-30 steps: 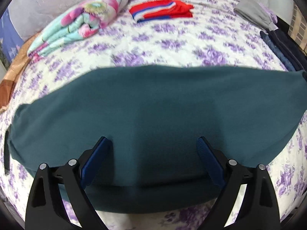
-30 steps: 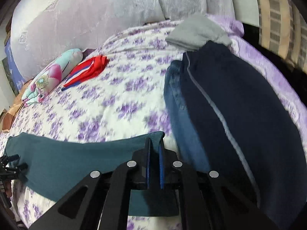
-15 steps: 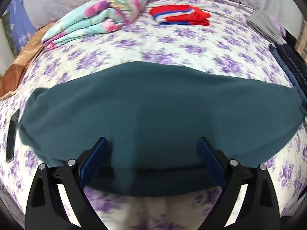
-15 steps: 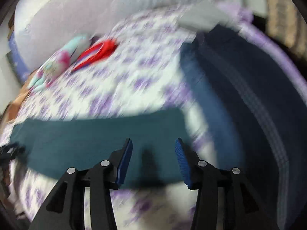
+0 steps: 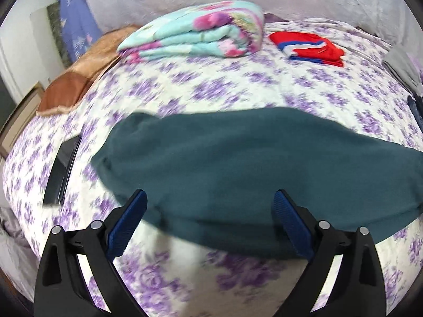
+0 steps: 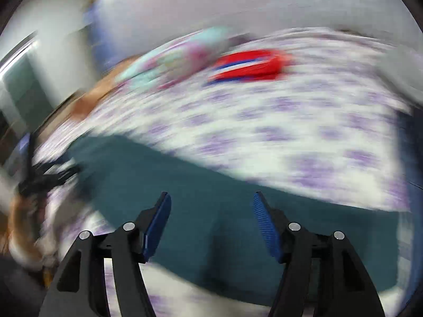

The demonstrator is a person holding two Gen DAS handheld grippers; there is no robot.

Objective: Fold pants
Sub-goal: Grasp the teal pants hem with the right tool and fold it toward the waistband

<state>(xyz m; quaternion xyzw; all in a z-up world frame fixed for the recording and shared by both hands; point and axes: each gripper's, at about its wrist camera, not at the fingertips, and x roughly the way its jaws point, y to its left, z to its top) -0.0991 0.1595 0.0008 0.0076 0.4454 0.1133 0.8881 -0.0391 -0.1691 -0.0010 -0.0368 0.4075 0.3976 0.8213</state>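
The teal pants [image 5: 238, 163] lie folded lengthwise in a long band across the purple-flowered bed sheet [image 5: 224, 87]. My left gripper [image 5: 210, 208] is open and empty, hovering over the band's near edge toward its left end. My right gripper [image 6: 211, 211] is open and empty above the same teal pants [image 6: 211, 206]; that view is heavily blurred by motion. The left gripper [image 6: 47, 177] shows as a dark blur at the far left of the right wrist view.
A folded floral quilt [image 5: 195, 37] and a folded red, white and blue garment [image 5: 312, 46] lie at the back of the bed. A black flat object [image 5: 62, 169] lies left of the pants. A brown blanket [image 5: 79, 76] is at the back left. Dark clothes [image 5: 416, 105] sit at the right edge.
My right gripper has opened, let go of the pants' end and swung left. My left gripper has stayed open and drawn back and left.
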